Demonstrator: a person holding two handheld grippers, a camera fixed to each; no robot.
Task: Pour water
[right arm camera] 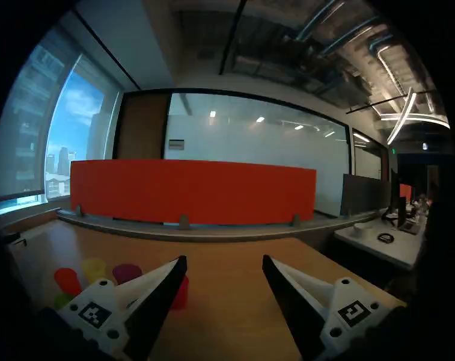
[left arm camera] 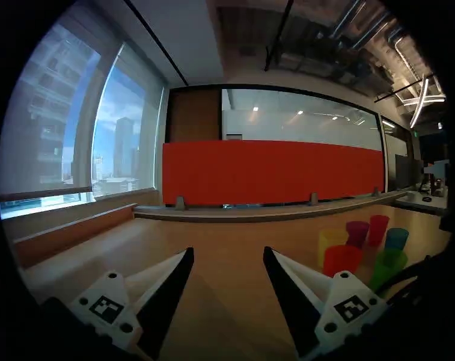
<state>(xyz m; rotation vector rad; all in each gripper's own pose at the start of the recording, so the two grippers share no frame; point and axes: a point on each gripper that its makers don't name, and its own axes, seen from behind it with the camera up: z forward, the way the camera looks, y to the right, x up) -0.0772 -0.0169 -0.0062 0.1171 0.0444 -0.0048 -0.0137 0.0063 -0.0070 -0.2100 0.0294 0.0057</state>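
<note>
Several translucent plastic cups stand grouped on the wooden table. In the left gripper view they are at the right: an orange cup (left arm camera: 341, 260), a yellow cup (left arm camera: 330, 241), a purple cup (left arm camera: 357, 233), a red cup (left arm camera: 378, 229), a blue cup (left arm camera: 396, 239) and a green cup (left arm camera: 387, 266). My left gripper (left arm camera: 228, 259) is open with nothing between its fingers, left of the cups. In the right gripper view the cups sit low at the left: an orange cup (right arm camera: 67, 280), a yellow cup (right arm camera: 94, 268), a purple cup (right arm camera: 126, 272) and a red cup (right arm camera: 180, 292), partly behind the left finger. My right gripper (right arm camera: 225, 265) is open and holds nothing.
The wooden table (left arm camera: 227, 240) runs back to a red divider panel (left arm camera: 269, 171) on a grey rail. Large windows (left arm camera: 77, 144) line the left side. A neighbouring white desk (right arm camera: 383, 240) with small items stands beyond the table's right edge.
</note>
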